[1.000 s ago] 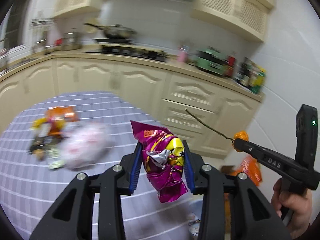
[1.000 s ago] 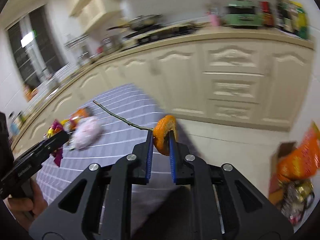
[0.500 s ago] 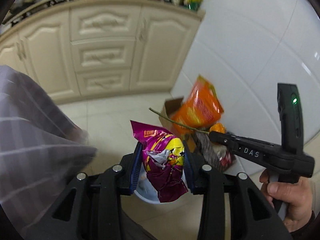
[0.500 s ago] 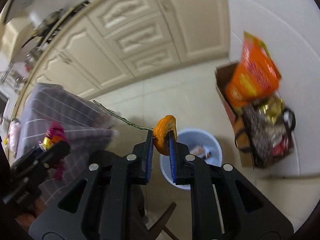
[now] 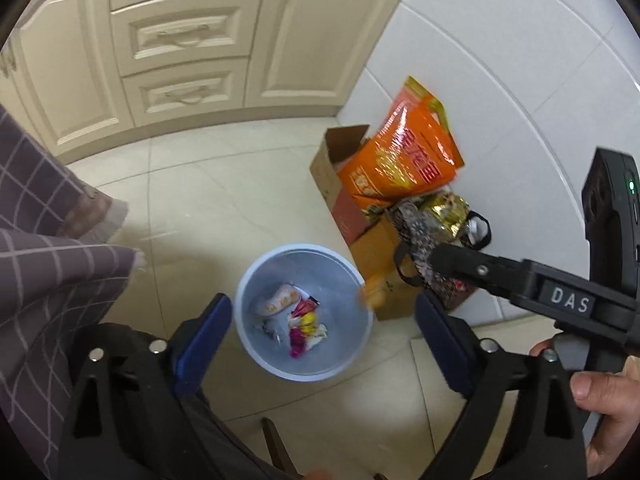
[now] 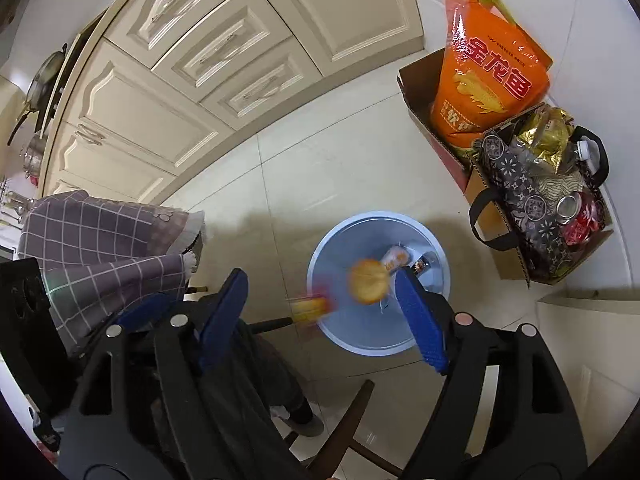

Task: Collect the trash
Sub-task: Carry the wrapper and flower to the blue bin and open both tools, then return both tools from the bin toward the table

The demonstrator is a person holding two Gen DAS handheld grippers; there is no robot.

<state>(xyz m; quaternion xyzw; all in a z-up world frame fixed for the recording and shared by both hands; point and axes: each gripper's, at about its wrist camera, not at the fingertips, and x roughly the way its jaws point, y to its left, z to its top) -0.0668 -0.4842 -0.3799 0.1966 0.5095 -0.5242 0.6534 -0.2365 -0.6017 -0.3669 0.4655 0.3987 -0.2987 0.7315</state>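
A light blue trash bin point(image 5: 256, 280) stands on the tiled floor below both grippers; it also shows in the right wrist view point(image 6: 320, 256). My left gripper point(image 5: 322, 334) is open and empty above it. The purple snack wrapper point(image 5: 302, 332) lies inside the bin with other wrappers. My right gripper point(image 6: 322, 312) is open and empty. The orange peel point(image 6: 368, 281) is blurred, in the air over the bin; it also shows at the bin's rim in the left wrist view point(image 5: 370, 294).
A cardboard box point(image 5: 340, 184) with an orange bag point(image 6: 492, 76) and a patterned tote point(image 6: 528, 196) stands by the white wall on the right. The checked tablecloth point(image 5: 44, 232) hangs on the left. Cream cabinets point(image 5: 180, 40) run along the back. A dark chair point(image 6: 340, 412) is below.
Both grippers have opened over the bin. The purple wrapper dropped into the bin and the orange peel is falling. The view swung further down toward the floor.
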